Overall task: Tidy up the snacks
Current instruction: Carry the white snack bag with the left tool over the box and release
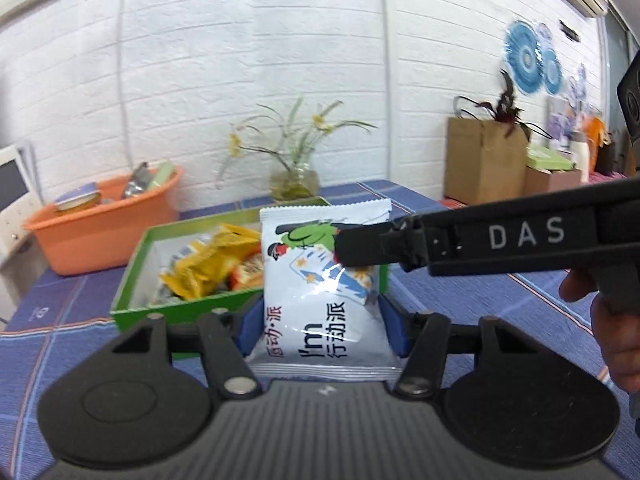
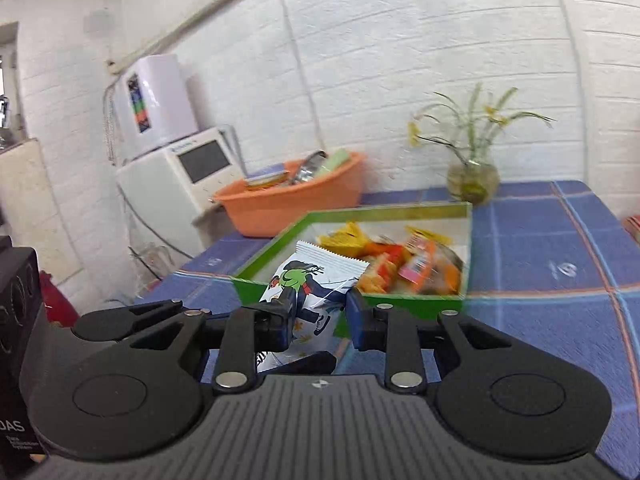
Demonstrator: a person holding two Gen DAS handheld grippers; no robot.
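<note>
White foil shows on the snack packet (image 1: 320,300) that is being held upright above the blue checked tablecloth (image 1: 480,308), just in front of the green box (image 1: 132,280).

Progress is being judged as partial. Several yellow and orange snack packs (image 1: 212,268) are already lying inside the box, at about eleven o'clock from the packet in the left wrist view, so some sorting appears done. This packet is not yet in the box, and whether more snacks are waiting cannot be told.

The packet is being clamped by the left gripper (image 1: 320,324): its blue pads (image 1: 394,328) are being pressed against the packet's two side edges, spread about as wide as the packet.

The right gripper (image 2: 318,320) is being brought in from three o'clock. In the right wrist view the upper part of the packet (image 2: 316,284) is being straddled by its fingers, which are parted; the left pad is touching the wrapper, while a gap is showing at the right pad. A handover is being judged likely, but the packet is not yet being gripped by it.

An orange tub (image 1: 100,228) of other items is sitting at ten o'clock, well apart from the box.
</note>
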